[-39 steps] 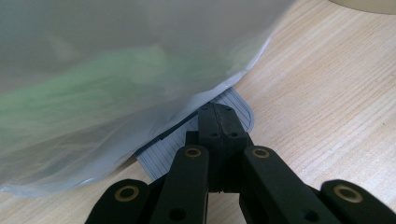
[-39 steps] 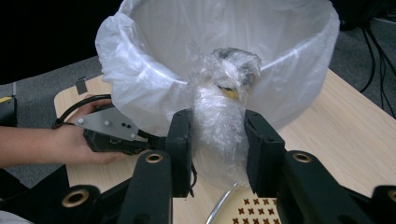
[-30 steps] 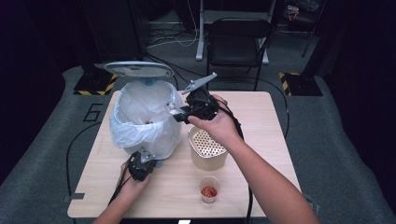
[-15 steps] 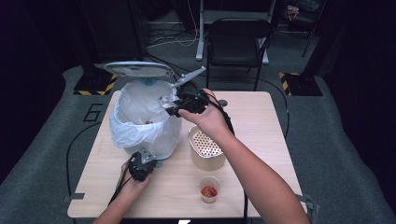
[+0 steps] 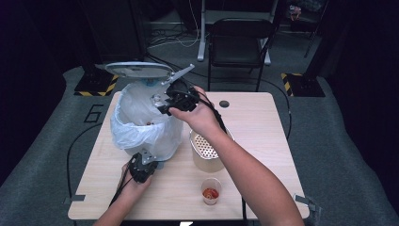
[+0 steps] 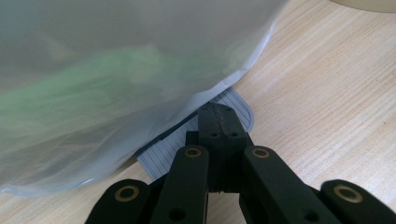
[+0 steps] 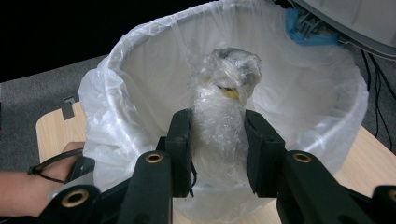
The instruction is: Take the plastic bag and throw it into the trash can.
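The right gripper (image 7: 218, 154) grasps a crumpled plastic wrap bundle (image 7: 224, 116) between its jaws, over the lined bin (image 7: 116, 93); the left gripper (image 6: 218, 119) stays clenched on the bin's pedal (image 6: 238, 105).

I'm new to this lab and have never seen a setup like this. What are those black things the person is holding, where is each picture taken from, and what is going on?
There is no robot here: a person holds a hand-operated two-jaw gripper in each hand. The high view looks down on the wooden table from above the person's side. The other two pictures come from small cameras riding on each gripper, looking along its black jaws.

On the table stand a pedal bin lined with a white bag, its lid up, a tan container with a perforated insert, and a small clear cup holding something red.

The right gripper is shut on a crumpled wad of clear plastic wrap, held over the open bin. The left gripper is shut and presses down on the bin's grey ribbed pedal, which probably keeps the lid open.
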